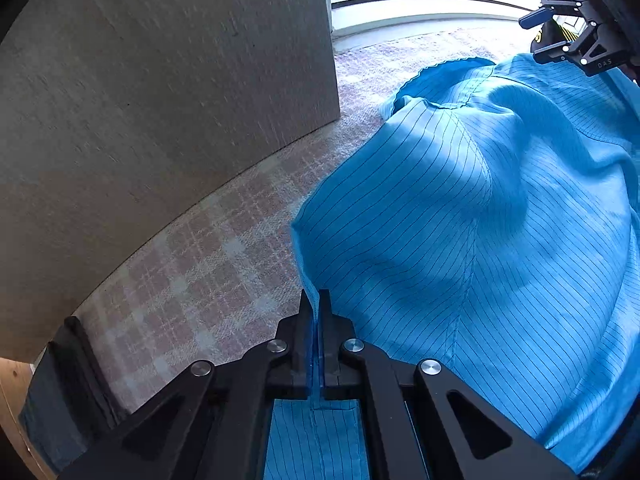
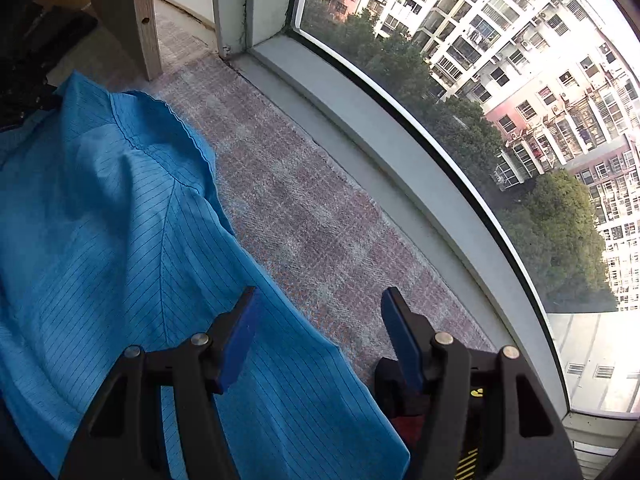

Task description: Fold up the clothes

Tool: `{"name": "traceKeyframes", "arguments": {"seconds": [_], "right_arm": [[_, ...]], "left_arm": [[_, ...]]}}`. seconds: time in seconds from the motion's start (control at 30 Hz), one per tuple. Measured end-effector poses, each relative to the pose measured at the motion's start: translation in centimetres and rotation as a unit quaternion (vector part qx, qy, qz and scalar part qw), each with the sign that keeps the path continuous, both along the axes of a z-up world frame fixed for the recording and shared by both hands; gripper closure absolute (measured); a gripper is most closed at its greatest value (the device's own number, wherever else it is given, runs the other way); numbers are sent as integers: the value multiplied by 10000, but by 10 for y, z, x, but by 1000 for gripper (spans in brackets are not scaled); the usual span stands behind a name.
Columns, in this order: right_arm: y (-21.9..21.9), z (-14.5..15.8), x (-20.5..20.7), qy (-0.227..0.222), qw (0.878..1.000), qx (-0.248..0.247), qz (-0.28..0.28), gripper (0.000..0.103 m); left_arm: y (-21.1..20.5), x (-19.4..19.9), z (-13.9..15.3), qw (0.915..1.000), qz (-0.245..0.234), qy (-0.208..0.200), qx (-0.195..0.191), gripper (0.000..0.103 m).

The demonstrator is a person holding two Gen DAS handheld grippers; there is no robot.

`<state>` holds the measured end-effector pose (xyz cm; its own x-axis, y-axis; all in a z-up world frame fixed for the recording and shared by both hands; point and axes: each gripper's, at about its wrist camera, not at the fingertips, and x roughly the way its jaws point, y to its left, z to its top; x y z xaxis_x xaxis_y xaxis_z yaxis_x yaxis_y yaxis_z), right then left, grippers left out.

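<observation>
the left claw points forward, pinched tight on an edge of the blue pinstriped garment, which drapes over the checked surface. the right claw is spread wide, holding nothing, its left finger over the cloth's edge. beyond lies the window.

Checked carpet meets a sunlit window and wooden panel.

Garment on checked cloth, panel left, window right
</observation>
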<state>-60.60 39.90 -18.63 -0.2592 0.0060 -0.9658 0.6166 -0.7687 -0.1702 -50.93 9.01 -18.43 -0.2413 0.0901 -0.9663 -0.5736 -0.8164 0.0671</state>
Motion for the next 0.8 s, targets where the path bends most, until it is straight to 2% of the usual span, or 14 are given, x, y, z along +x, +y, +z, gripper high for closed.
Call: {"name": "traceKeyframes", "arguments": {"seconds": [0.2,0.3,0.63,0.67,0.8], "right_arm": [[0,4,3,173,9994,-247,-139,45],[0,8,6,309,9987,-334,-228,101],[2,18,16,697,9948,-515,-536,102],[2,18,17,713,9946,-495,-572,102],[3,17,21,776,9936,-413,-712,102]], "left_arm": [[-5,1,7,9999,52,-72,145,103],[-7,2,12,9997,107,-41,204,103],[-6,-3,53,9946,284,962,-271,103],[-5,-5,54,9929,295,1087,-372,103],[9,-15,37,9908,220,1142,-695,103]]}}
